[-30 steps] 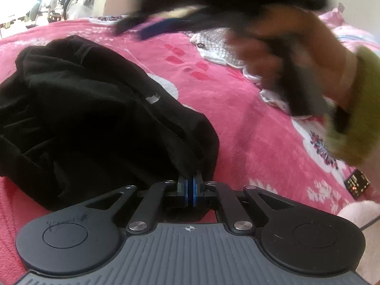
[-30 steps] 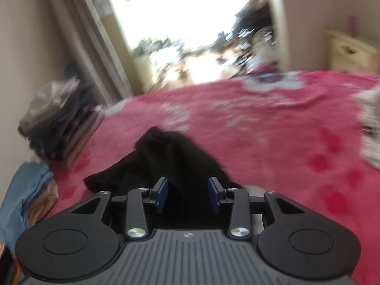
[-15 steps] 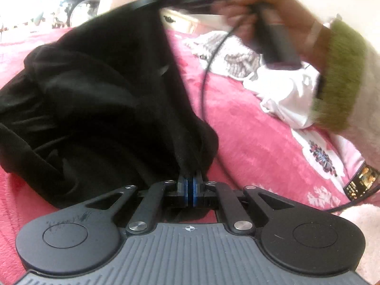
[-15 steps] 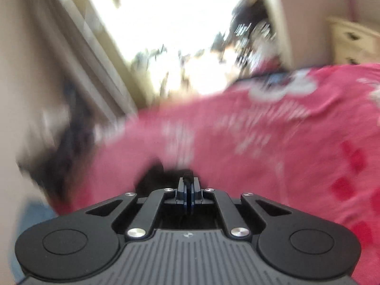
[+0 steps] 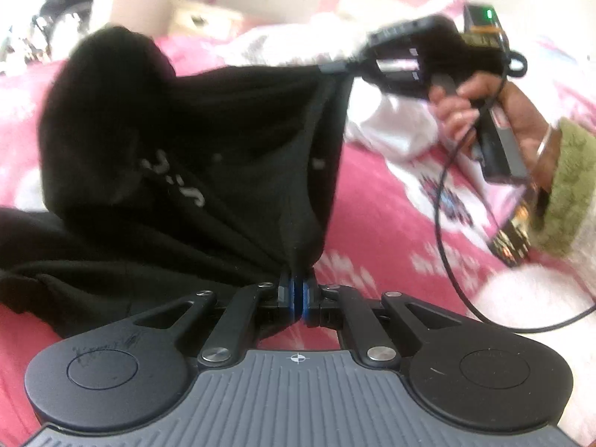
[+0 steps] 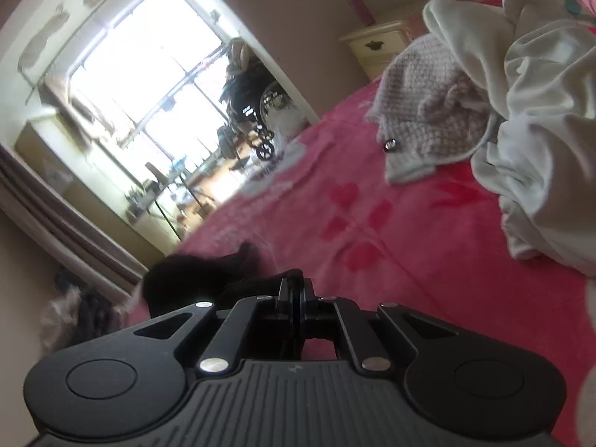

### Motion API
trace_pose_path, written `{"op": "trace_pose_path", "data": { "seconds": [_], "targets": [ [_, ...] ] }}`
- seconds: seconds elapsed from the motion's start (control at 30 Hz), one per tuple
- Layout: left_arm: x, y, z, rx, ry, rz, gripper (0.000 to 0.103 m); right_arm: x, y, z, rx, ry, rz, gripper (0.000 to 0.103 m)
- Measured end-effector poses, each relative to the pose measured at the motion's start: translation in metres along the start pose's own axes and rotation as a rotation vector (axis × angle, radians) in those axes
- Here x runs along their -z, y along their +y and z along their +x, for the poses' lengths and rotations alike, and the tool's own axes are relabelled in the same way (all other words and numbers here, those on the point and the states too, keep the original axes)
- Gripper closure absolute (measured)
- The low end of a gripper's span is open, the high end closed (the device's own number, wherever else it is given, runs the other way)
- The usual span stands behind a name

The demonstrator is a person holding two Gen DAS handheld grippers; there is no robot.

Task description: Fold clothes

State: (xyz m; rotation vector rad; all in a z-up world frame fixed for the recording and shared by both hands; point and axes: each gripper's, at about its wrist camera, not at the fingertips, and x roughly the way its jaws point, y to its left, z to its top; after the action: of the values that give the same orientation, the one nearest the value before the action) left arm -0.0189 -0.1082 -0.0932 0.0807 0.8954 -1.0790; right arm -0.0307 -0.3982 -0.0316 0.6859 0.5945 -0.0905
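A black garment with small pale lettering is held up over the pink bedspread. My left gripper is shut on its near lower edge. In the left wrist view my right gripper pinches the cloth's upper right corner, held by a hand in a green fuzzy sleeve. The fabric stretches taut between the two grippers. In the right wrist view my right gripper is shut, with black cloth bunched just past its tips. The garment's left part sags onto the bed.
A pile of white and knitted clothes lies on the bed to the right. A black cable loops from the right gripper. A cream nightstand stands by the wall, a bright window and a wheelchair beyond the bed.
The right gripper shut on the black garment and lifted its corner up and to the right. The cloth rose off the bed and stretched taut. The left gripper kept its hold.
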Motion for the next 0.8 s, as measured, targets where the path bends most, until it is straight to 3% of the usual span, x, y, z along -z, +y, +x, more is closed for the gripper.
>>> {"op": "trace_pose_path", "data": {
  "seconds": [0.03,0.07,0.13,0.23,0.3,0.47,0.63,0.8],
  "targets": [
    [0.0,0.002,-0.001,0.016,0.024,-0.01,0.094,0.0,0.003,0.003,0.001,0.007,-0.018,0.1],
    [0.0,0.003,-0.002,0.031,0.046,-0.022,0.083,-0.001,0.007,0.007,-0.003,0.014,-0.04,0.1],
    [0.002,0.005,-0.013,0.019,0.041,-0.009,0.072,-0.002,0.018,0.008,-0.027,0.03,-0.09,0.1],
    [-0.005,0.01,-0.034,-0.044,-0.011,0.054,0.064,0.001,0.037,0.011,-0.064,0.057,-0.187,0.1],
    [-0.017,0.014,-0.038,-0.124,-0.055,0.124,0.059,0.007,0.049,0.011,-0.094,0.086,-0.266,0.1],
    [-0.049,0.008,-0.014,-0.289,-0.165,0.457,0.057,0.025,0.08,0.009,-0.202,0.174,-0.471,0.099],
    [-0.058,-0.009,0.019,-0.265,-0.187,0.805,0.056,0.036,0.113,0.001,-0.305,0.283,-0.695,0.099],
    [-0.048,-0.021,0.024,-0.209,-0.209,1.006,0.053,0.044,0.134,0.009,-0.336,0.421,-0.862,0.099]
  ]
}}
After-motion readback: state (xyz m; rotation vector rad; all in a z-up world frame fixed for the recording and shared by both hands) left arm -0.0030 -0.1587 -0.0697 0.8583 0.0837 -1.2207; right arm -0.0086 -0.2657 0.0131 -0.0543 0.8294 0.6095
